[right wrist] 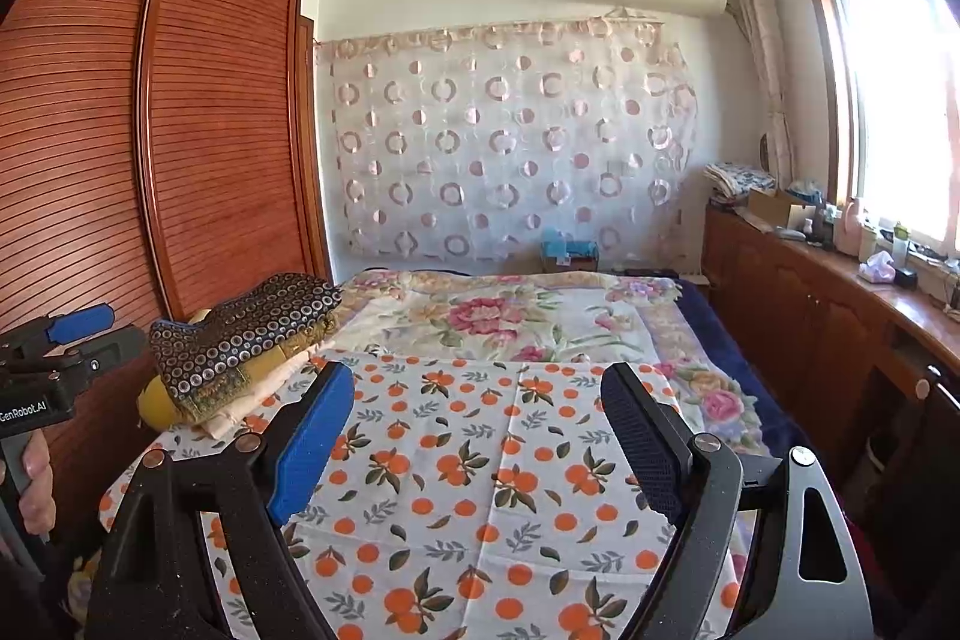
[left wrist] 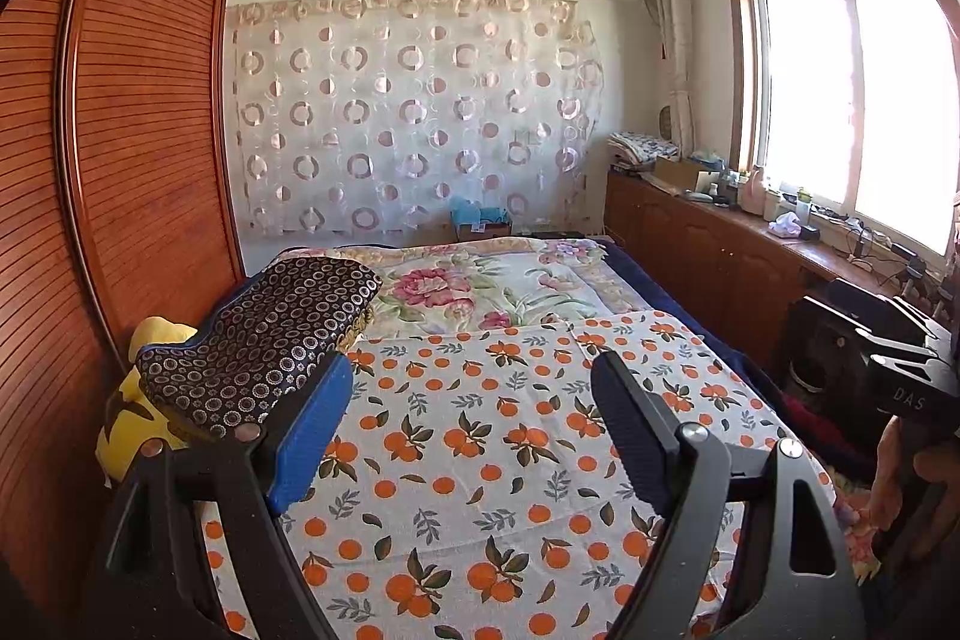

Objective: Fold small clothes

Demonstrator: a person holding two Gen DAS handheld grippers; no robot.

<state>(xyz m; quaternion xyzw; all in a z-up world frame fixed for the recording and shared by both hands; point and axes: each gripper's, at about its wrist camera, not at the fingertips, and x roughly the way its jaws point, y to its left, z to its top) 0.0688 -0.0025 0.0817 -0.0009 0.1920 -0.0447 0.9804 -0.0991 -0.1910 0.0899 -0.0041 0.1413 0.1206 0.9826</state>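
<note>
A white cloth printed with oranges lies spread flat on the bed; it also shows in the right wrist view. A stack of folded clothes topped by a dark circle-patterned piece sits at the bed's left edge, also seen in the right wrist view. My left gripper is open and empty, held above the orange cloth. My right gripper is open and empty above the same cloth. Each gripper shows at the edge of the other's view.
A floral blanket covers the far bed. A wooden louvred wardrobe stands close on the left. A low wooden cabinet with clutter runs under the window on the right. A yellow item lies beside the stack.
</note>
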